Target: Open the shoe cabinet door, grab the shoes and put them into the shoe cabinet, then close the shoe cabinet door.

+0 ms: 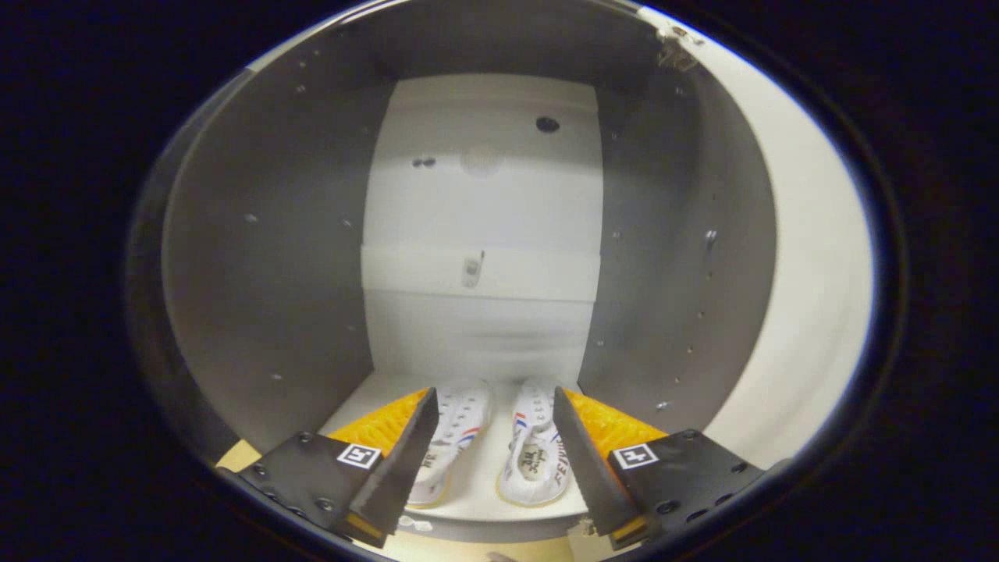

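Observation:
I look straight into the open shoe cabinet (pixel 484 203). A pair of white canvas shoes (pixel 499 449) with red and blue stripes lies side by side on the cabinet's bottom shelf (pixel 484 499), toes pointing to the back panel. My gripper (pixel 492 410) hangs in front of the opening, its fingers spread wide with nothing pressed between them. The shoes show in the gap between the fingers and partly behind each fingertip, a little beyond them. The cabinet door (pixel 812 257) stands swung open on the right.
Grey side walls (pixel 265 257) with rows of small peg holes close in on both sides. A white back panel carries a cross rail (pixel 480 273) at mid height. A hinge (pixel 675 47) sits at the top right by the door.

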`<state>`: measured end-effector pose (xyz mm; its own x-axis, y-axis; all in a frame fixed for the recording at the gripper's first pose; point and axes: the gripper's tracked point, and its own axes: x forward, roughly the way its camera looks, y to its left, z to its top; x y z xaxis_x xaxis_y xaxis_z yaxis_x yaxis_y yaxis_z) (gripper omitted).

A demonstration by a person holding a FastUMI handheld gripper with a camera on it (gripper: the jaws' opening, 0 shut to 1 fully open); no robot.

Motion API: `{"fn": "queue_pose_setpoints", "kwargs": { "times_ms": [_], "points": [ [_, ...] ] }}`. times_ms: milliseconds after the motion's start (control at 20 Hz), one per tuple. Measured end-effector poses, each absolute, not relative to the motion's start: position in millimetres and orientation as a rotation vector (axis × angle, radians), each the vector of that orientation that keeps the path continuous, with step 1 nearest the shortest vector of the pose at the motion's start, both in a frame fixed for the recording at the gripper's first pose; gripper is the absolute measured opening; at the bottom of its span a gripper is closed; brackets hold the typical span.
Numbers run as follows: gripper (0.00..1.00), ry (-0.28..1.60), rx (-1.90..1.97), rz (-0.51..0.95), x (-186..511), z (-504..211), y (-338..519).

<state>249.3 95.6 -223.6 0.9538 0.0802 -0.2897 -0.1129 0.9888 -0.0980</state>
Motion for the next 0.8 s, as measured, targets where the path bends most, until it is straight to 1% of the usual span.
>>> {"fn": "queue_pose_setpoints", "kwargs": {
  "times_ms": [50, 250, 550, 800],
  "points": [
    [0.92, 0.260, -0.108, 0.104, 233.5, -209.4, 100.8],
    [0.93, 0.163, -0.051, 0.109, 163.6, -160.3, 114.9],
    [0.94, 0.196, -0.070, 0.099, 45.2, -134.9, 120.7],
    [0.96, 0.201, -0.053, 0.064, -39.4, -115.7, 105.5]
  ]
}}
